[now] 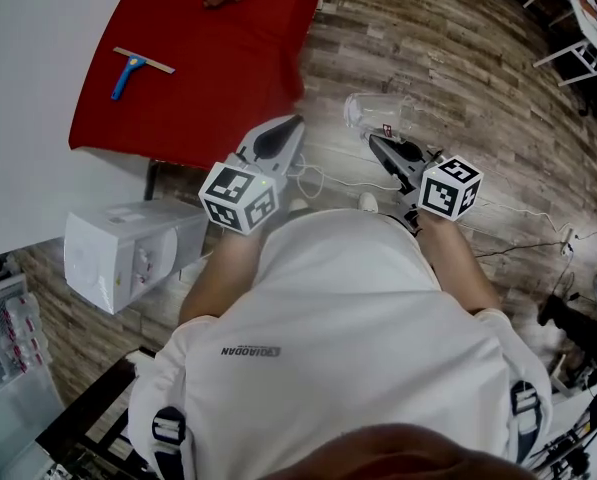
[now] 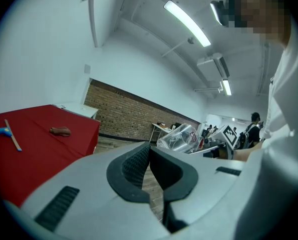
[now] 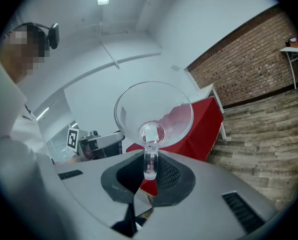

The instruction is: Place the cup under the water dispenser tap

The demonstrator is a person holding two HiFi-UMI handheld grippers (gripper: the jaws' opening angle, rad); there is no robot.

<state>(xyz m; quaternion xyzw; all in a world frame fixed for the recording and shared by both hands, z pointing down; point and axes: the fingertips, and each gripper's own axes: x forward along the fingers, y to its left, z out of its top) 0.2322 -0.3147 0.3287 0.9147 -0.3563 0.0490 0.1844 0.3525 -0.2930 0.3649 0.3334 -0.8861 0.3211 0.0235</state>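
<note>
**Clear cup clamped in the right gripper, well apart from the dispenser**

White-shirted torso [image 1: 358,308] fills the lower head view and hides much of both arms. Just beyond it, the left gripper [image 1: 276,140] has its jaws together on nothing. The right gripper [image 1: 386,150] is clamped on the cup [image 1: 374,110], above centre. It is clear and tipped on its side, its outline lost in glare. A narrow clear part is pinched, perhaps a handle. At lower left a white box [image 1: 128,253], likely the water dispenser, sits well apart from the cup. Its tap is hard to make out. Farther off, the red table [image 1: 228,78] is cut off at the top edge.
</note>
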